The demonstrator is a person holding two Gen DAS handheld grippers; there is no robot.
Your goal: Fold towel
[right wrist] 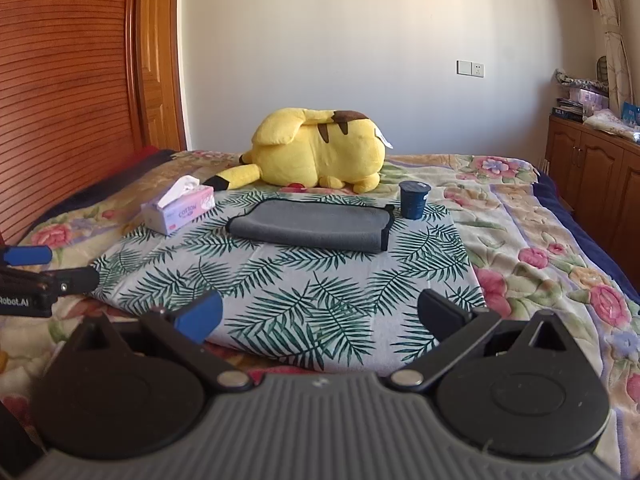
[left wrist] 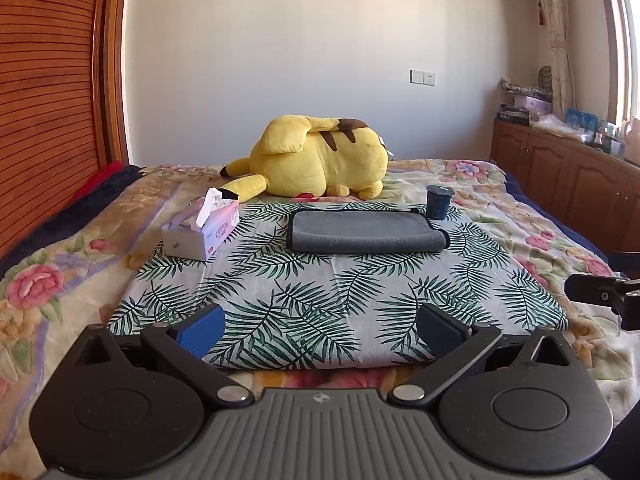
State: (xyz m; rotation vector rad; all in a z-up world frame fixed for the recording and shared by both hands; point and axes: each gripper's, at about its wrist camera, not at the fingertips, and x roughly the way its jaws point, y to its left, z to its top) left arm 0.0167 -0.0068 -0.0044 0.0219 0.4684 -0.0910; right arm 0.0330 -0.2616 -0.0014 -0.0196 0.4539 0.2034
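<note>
Towel (left wrist: 366, 230) lies ahead of both grippers, well apart from them, on the far part of the leaf-print cloth (left wrist: 320, 304) spread on the bed (left wrist: 60, 264). It looks already doubled over: rolled fold along the near edge, dark trimmed edges stacked at the right end. So prob. at least one fold is done. Can't tell whether more folds are wanted; if so, next would be bringing one short end over the other.

Left gripper (left wrist: 320, 328) hangs low over the near edge of the cloth, fingers spread wide, nothing between them. Right gripper (right wrist: 320, 318) same: wide apart, empty, also at the near edge. Neither touches the towel. Each shows at the side of the other's view.

Count:
- towel: 1, grey
- grippers: 2
- tissue box (left wrist: 202, 230): 1, ahead and to the left, just beside the towel's left end, a tissue sticking up
- dark cup (left wrist: 439, 201): 1, ahead-right, near the towel's far right corner, lid on
- yellow plush toy (left wrist: 320, 156): 1, beyond the towel, lying on its side
- leaf-print cloth: 1

Cabinets (left wrist: 568, 172) far right w/ clutter on top, too small to count.
</note>
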